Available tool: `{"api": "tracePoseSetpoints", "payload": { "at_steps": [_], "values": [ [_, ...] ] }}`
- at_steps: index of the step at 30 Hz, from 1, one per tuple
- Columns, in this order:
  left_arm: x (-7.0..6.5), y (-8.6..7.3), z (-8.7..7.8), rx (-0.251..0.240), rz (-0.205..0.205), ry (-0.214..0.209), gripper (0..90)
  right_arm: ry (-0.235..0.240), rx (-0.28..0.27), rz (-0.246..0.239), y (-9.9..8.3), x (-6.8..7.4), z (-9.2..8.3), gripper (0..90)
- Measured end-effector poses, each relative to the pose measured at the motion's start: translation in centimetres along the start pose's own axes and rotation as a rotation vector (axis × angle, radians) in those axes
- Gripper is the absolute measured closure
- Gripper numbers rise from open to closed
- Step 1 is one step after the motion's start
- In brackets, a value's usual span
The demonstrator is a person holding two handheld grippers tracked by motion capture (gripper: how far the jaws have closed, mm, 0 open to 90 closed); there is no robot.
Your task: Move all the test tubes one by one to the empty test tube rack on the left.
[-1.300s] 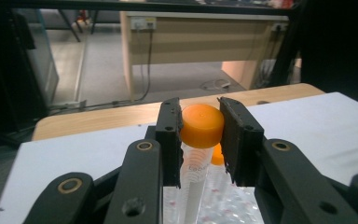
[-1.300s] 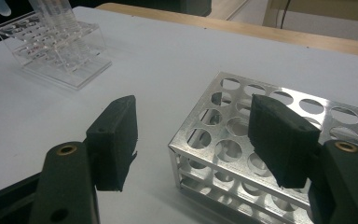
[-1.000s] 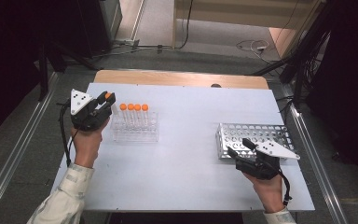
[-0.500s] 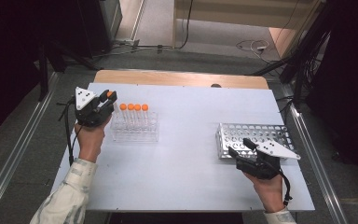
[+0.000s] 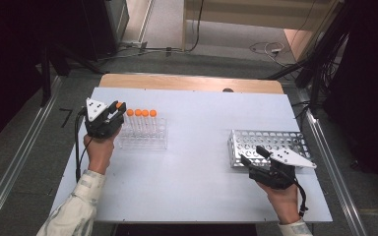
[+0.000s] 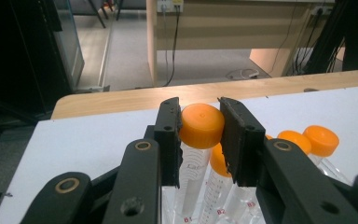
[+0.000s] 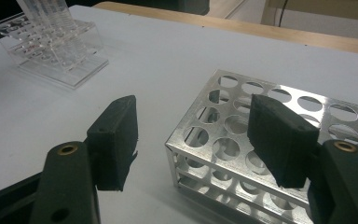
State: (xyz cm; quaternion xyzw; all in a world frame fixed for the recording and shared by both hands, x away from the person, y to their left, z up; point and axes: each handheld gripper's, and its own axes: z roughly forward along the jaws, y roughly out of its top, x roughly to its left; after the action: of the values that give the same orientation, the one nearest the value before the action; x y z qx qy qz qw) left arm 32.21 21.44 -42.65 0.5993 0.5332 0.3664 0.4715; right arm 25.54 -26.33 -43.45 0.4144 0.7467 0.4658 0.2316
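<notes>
White table [image 5: 192, 128]: left hand-held gripper [image 6: 200, 123] clamped on orange-capped tube [image 6: 201, 126]; right hand-held gripper [image 7: 193, 140] apart, empty.

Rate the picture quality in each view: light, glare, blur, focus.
High view: table evenly lit, surroundings nearly black, image soft. Left gripper view: orange cap sharp with a faint sheen, near jaw arms slightly soft. Right gripper view: metal rack glints, clear rack softer at the frame's edge.

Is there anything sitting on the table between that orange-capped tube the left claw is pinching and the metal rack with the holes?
Nothing visible: the table lies bare between the orange-capped tube in the left gripper and the metal rack.
</notes>
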Motion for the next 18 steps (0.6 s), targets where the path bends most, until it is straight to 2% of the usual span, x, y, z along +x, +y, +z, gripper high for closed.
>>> {"api": "tracePoseSetpoints", "payload": {
  "at_steps": [2, 7, 18],
  "values": [
    [-0.02, -0.12, 0.12, 0.011, 0.005, -0.003, 68.6, 0.000, 0.001, 0.002, -0.01, 0.01, 0.02, 31.8],
    [-0.10, -0.07, 0.18, 0.006, -0.013, -0.009, 61.6, 0.000, 0.003, 0.004, -0.02, 0.00, 0.03, 31.8],
    [0.00, 0.16, -0.47, -0.003, -0.044, -0.022, 55.8, -0.006, 0.000, 0.007, -0.06, -0.22, 0.02, 31.8]
  ]
}}
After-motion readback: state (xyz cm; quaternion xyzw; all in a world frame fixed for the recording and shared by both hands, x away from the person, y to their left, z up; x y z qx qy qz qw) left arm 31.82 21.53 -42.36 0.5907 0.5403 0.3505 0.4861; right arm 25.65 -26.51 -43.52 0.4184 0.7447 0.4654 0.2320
